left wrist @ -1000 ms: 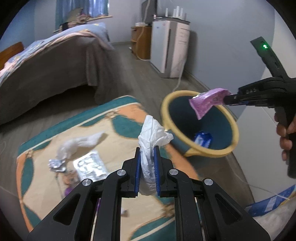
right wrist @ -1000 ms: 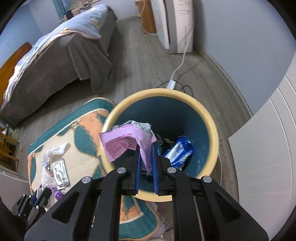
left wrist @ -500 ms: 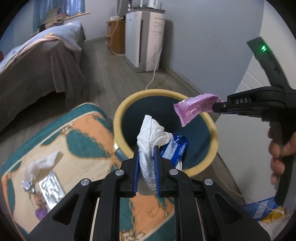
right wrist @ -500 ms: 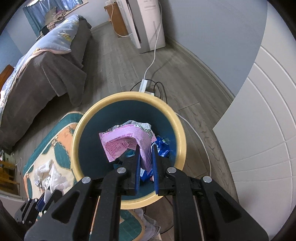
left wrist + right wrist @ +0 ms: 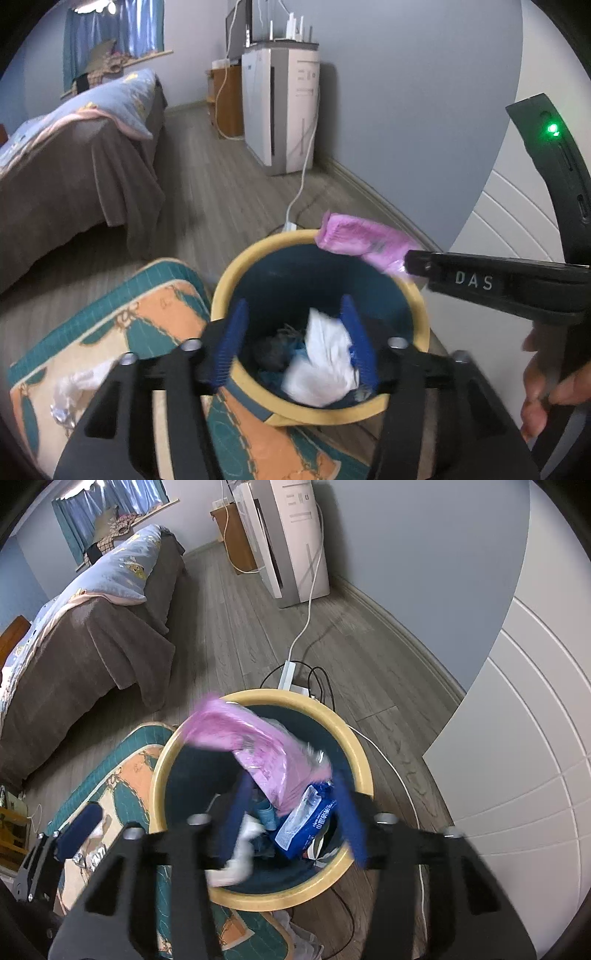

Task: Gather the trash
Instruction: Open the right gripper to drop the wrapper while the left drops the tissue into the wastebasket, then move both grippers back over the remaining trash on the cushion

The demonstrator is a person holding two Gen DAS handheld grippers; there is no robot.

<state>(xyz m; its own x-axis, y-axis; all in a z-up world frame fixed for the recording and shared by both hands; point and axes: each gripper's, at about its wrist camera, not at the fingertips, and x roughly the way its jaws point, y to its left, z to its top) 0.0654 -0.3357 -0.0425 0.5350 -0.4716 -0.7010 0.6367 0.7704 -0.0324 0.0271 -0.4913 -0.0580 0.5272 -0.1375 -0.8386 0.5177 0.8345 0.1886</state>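
Both fingers now opening over bin [image 5: 236, 273]; rug [image 5: 122, 310] on wood floor [image 5: 221, 192].

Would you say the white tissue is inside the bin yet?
Yes: the white tissue lies inside the bin, below its yellow rim, free of the opening left gripper.

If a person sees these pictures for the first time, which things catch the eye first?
First, the yellow-rimmed bin on the floor, with both hand-held grippers above its mouth, jaws opening. The white tissue lies loose between the left hand-held gripper's fingers, and the pink wrapper is slipping from the right hand-held gripper.
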